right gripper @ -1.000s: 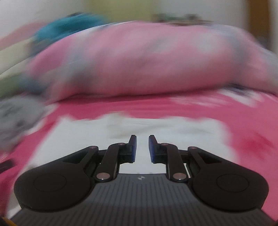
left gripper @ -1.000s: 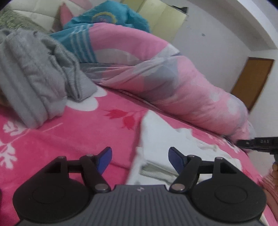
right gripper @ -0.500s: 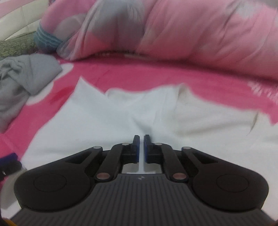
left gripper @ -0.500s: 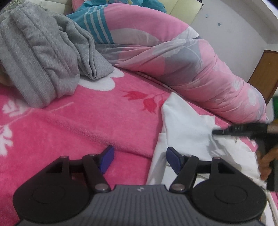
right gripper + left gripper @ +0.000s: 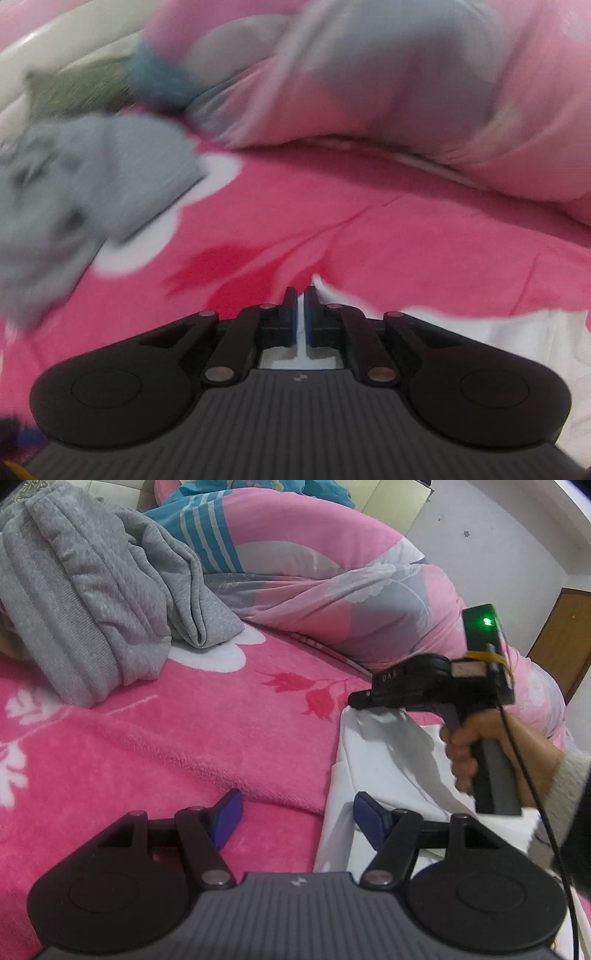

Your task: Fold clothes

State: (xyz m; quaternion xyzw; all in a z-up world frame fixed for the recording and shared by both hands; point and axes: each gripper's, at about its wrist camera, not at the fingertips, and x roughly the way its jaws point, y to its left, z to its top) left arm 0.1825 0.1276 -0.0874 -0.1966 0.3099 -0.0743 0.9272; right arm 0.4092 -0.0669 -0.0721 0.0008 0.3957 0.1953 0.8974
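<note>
White garment (image 5: 384,760) lies crumpled at the right side of a bed, on a hot-pink fleece blanket (image 5: 192,731) printed with white flowers and red tulips. The blanket's pile is plush, with soft ridges. Behind it runs a long, rolled quilt (image 5: 332,602), smooth cotton in pink, grey and white, with teal stripes at its far end. A heap of grey knit clothing (image 5: 88,602), ribbed at the hem, sits at the left, resting against the quilt. White walls and a brown wooden door (image 5: 561,642) bound the room.

The right gripper (image 5: 300,314) is clamped on a corner of the white garment, thin cloth showing between its blue pads; a hand (image 5: 476,746) holds its grip. The left gripper (image 5: 295,812) stands with jaws apart, gripping nothing, one pad over the blanket, the other at the garment's edge.
</note>
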